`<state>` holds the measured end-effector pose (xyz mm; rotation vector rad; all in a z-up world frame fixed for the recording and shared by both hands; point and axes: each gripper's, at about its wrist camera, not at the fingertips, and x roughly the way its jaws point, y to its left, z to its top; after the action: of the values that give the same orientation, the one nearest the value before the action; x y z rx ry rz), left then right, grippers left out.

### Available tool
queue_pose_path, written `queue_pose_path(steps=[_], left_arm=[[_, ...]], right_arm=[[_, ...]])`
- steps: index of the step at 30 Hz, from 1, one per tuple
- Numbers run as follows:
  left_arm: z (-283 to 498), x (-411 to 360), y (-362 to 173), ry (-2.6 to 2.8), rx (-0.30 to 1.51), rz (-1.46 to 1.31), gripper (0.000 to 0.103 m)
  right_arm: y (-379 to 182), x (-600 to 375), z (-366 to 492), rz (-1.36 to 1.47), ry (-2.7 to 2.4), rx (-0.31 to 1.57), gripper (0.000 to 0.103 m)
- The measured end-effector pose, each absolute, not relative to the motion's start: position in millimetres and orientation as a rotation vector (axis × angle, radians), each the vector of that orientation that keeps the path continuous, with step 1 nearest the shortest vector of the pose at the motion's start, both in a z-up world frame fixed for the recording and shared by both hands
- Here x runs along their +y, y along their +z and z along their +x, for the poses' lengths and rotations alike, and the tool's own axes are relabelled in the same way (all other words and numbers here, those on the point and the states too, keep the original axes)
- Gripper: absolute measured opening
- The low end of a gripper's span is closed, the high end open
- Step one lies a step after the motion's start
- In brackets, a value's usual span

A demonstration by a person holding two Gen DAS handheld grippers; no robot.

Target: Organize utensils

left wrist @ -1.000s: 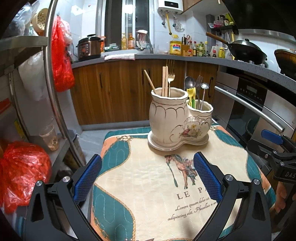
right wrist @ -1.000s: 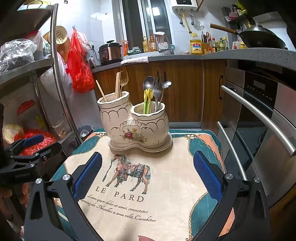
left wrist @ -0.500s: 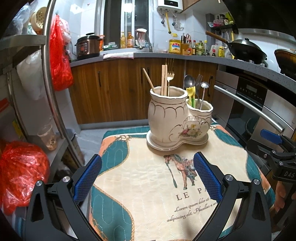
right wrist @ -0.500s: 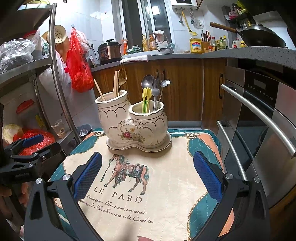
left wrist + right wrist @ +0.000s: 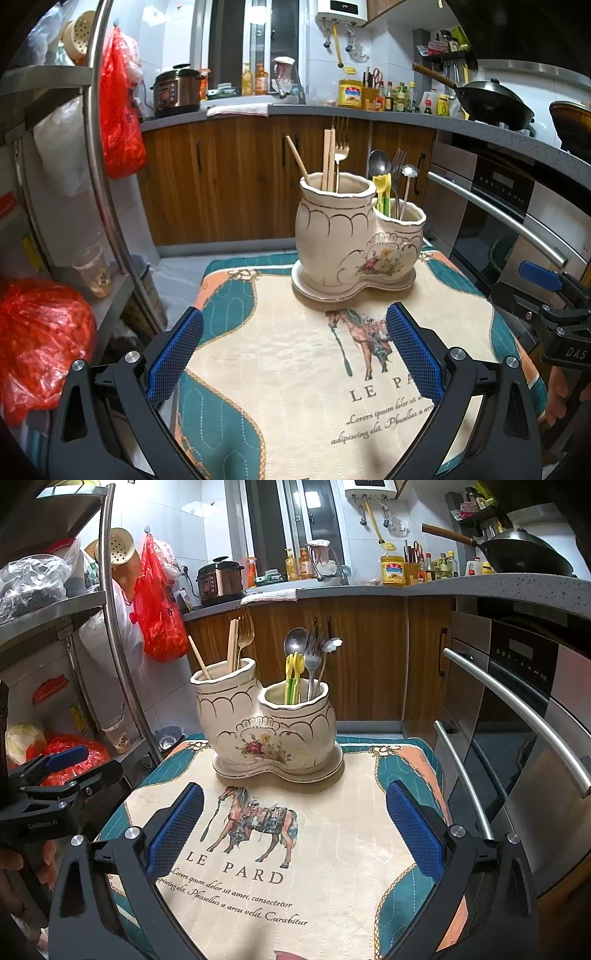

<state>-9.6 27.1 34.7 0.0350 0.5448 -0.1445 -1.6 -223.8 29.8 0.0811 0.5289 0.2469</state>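
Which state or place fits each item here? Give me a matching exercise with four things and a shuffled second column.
Things:
1. chopsticks
2. silver spoon
3. left gripper
4. utensil holder

Places or states:
A. standing on the horse-print mat
B. in the taller compartment
C. open, holding nothing
D. in the shorter compartment

Pairs: 1-B, 2-D, 3-C, 4-A

mat [image 5: 354, 812]: "LE PARD", "consectetur" | left claw [image 5: 55, 794] body: "GenRobot.AI"
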Motion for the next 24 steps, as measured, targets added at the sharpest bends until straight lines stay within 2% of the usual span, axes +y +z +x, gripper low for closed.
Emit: queue_pose_path(steps=[24], left_arm=[[-7.9,22.2,30.0,-0.151,0.560,0.064,0.098]], right_arm=[[22.7,-228.2,1.0,0.091,0.246,0.548,0.098]])
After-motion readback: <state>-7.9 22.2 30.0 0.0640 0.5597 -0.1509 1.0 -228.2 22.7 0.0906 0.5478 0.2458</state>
